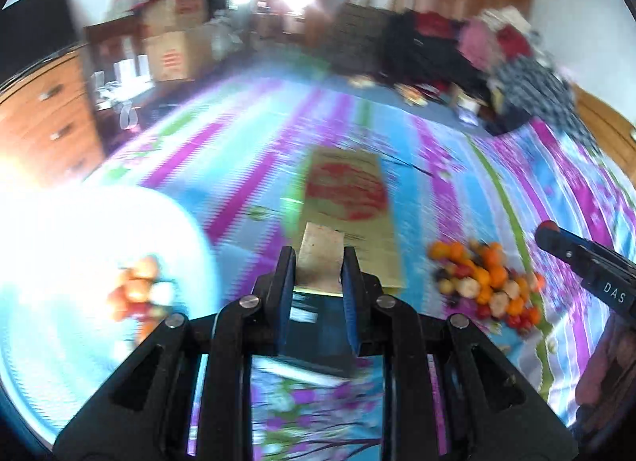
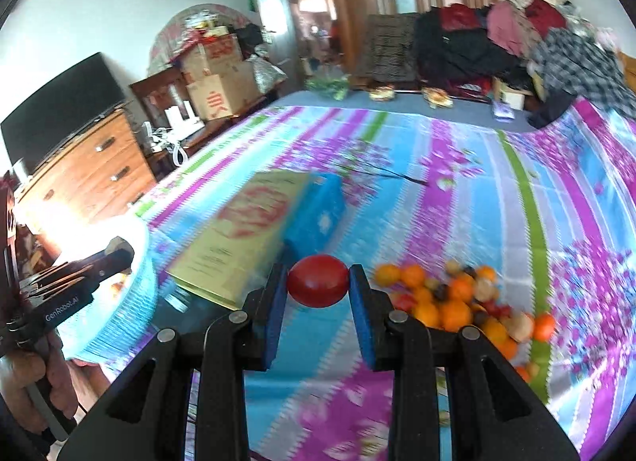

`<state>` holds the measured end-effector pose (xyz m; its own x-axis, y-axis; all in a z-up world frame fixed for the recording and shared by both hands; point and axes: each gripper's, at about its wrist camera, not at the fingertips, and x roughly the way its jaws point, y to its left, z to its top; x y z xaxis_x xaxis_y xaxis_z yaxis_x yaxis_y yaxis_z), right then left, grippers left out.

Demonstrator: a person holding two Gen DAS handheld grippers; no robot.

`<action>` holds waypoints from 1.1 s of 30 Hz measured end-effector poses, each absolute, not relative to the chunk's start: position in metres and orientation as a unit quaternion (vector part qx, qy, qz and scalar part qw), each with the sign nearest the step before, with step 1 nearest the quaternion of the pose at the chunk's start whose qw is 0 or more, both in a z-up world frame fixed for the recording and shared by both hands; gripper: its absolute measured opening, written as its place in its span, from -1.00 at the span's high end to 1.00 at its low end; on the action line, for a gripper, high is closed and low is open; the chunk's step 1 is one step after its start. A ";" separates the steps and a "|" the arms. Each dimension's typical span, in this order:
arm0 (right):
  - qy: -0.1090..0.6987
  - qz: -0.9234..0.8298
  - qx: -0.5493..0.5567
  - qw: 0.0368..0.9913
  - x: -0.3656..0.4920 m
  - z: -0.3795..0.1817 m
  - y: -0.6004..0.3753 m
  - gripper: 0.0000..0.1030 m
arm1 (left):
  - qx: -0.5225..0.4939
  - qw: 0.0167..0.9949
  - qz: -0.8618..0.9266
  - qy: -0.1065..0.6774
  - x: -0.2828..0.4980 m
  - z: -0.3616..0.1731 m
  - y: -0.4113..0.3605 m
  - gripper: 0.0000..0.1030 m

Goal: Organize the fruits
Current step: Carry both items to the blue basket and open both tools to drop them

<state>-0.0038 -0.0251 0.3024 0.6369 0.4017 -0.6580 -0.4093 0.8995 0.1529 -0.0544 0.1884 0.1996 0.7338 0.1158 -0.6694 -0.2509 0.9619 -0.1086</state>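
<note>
Right tongs clamp a red fruit above the bed; left tongs nearly closed (nothing between them).

Bright daylight, fisheye views with strong motion blur.
Glare burns out the basket at left; the bedspread smears, and edges curve into dark corners.

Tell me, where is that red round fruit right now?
In the right wrist view the red fruit sits clamped between the pads of the right hand-held gripper, above the flowered bedspread, just left of the fruit pile.
</note>
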 end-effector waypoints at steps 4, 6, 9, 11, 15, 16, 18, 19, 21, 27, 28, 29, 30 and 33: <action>0.355 0.265 -0.018 0.896 -0.002 0.324 0.026 0.31 | -0.116 0.923 0.146 0.335 -0.076 0.214 0.225 0.55; 0.354 0.287 -0.026 0.890 -0.003 0.333 0.053 0.31 | -0.129 0.922 0.169 0.325 -0.087 0.220 0.245 0.55; 0.351 0.317 -0.038 0.880 -0.006 0.343 0.095 0.31 | -0.141 0.918 0.197 0.314 -0.100 0.225 0.268 0.55; 0.354 0.340 -0.041 0.870 -0.006 0.347 0.121 0.31 | -0.153 0.912 0.212 0.315 -0.107 0.223 0.285 0.55; 0.366 0.374 -0.049 0.851 -0.004 0.347 0.171 0.31 | -0.172 0.900 0.236 0.324 -0.119 0.214 0.313 0.54; 0.371 0.380 -0.050 0.846 -0.003 0.345 0.182 0.31 | -0.177 0.897 0.240 0.325 -0.125 0.213 0.321 0.54; 0.381 0.392 -0.052 0.836 -0.003 0.341 0.201 0.31 | -0.187 0.891 0.250 0.329 -0.132 0.207 0.335 0.54; 0.385 0.395 -0.055 0.832 -0.002 0.339 0.208 0.31 | -0.194 0.887 0.255 0.332 -0.134 0.201 0.340 0.54; 0.396 0.402 -0.063 0.823 0.000 0.331 0.227 0.31 | -0.201 0.882 0.262 0.335 -0.141 0.196 0.352 0.54; 0.421 0.417 -0.091 0.801 0.000 0.313 0.270 0.31 | -0.232 0.863 0.279 0.351 -0.154 0.176 0.383 0.54; 0.425 0.420 -0.096 0.797 0.000 0.311 0.276 0.31 | -0.238 0.860 0.279 0.353 -0.154 0.173 0.386 0.54; 0.428 0.423 -0.104 0.792 0.000 0.310 0.283 0.32 | -0.240 0.858 0.282 0.356 -0.155 0.172 0.390 0.54; 0.434 0.427 -0.115 0.785 0.000 0.308 0.291 0.31 | -0.241 0.857 0.282 0.358 -0.156 0.171 0.394 0.54; 0.452 0.436 -0.140 0.766 0.000 0.297 0.311 0.31 | -0.249 0.851 0.276 0.370 -0.153 0.167 0.401 0.54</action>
<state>0.0003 0.3106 0.2973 0.2115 0.5411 -0.8139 -0.7939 0.5808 0.1798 -0.1529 0.4011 0.1667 0.5733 0.2857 -0.7679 -0.6549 0.7230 -0.2199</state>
